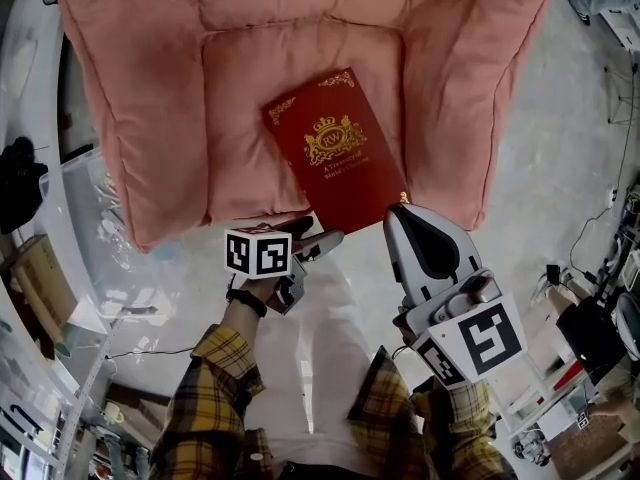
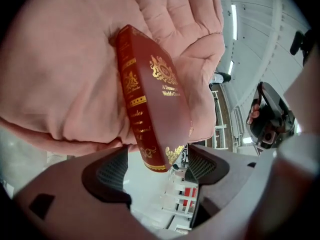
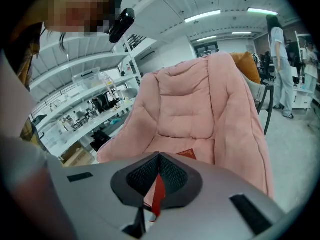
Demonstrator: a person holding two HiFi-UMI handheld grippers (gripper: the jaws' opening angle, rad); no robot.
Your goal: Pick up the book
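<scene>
- A pink padded armchair (image 1: 150, 118) fills the top of the head view. A yellow plaid sleeve (image 1: 215, 388) reaches up toward its front edge.
- The left gripper (image 2: 157, 170) carries the left marker cube (image 1: 258, 253), which shows black-and-white square patterns and no letters. Its jaws stand wide apart. The near end of the book pokes in between them without touching either pad (image 2: 112, 171).
- The book (image 1: 335, 148) is dark red with gold corner ornaments. It lies flat, cover up, on the seat cushion, and its near end sticks out past the cushion's front edge.
- The spine (image 2: 135, 114) runs down the book's left side. It has gold bands and gold script that is too small to read.
- On the cover, a gold crest (image 1: 335, 140) bears the monogram "RW" under a crown. Two lines of small gold print below it begin "A Treasury of" (the second line seems to say "World's Classics", but it is too fine to be sure).
- The book's long axis runs from the chair's back toward the person, slanting right as it comes nearer. The top of the cover faces the chair's back, so the print reads upright from the person's side.
- The right gripper (image 3: 158, 174) is clamped on the book's near right corner. In its own view the pads meet on a thin red edge.
- The right marker cube (image 1: 490, 338) also shows only square patterns.
</scene>
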